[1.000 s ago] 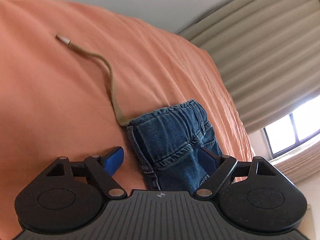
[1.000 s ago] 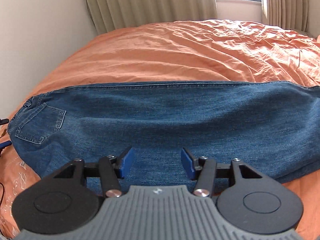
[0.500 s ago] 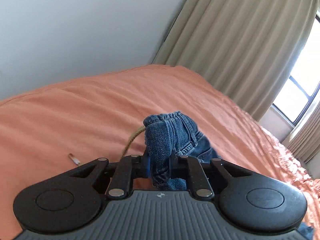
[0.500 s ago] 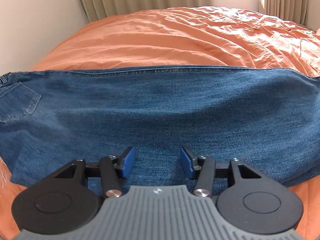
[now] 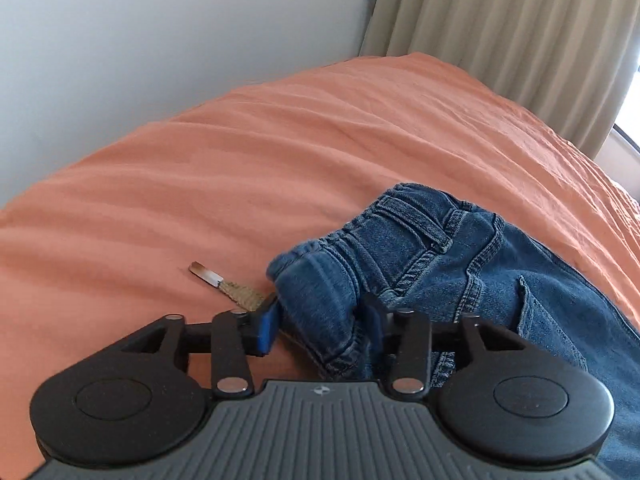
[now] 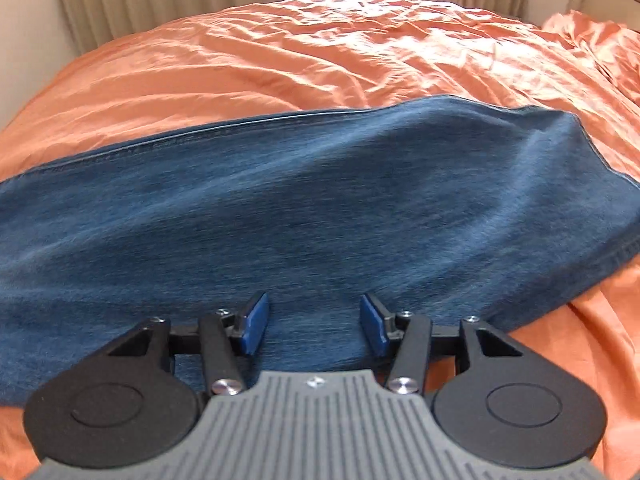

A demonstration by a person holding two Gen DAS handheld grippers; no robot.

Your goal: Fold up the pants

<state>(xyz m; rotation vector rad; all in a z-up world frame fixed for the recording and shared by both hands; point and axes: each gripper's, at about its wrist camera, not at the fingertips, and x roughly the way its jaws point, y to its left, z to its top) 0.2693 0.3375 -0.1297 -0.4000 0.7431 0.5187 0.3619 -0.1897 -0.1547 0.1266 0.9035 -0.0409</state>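
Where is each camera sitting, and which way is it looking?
Left wrist: sits on the left gripper, looking along its fingers at the bunched waistband of the blue denim pants between the parted blue pads, with a tan drawstring beside it.
Right wrist: sits on the right gripper, open over the flat pant leg.
Both show the pants on the orange bedsheet and beige curtains.

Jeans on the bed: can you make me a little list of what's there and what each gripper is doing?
jeans: blue, lying on the bedspread
left gripper: open, waistband bunched between its pads
right gripper: open, over the leg, holding nothing
cord: tan, metal tip, on the bedspread beside the waistband
curtain: beige, behind the bed
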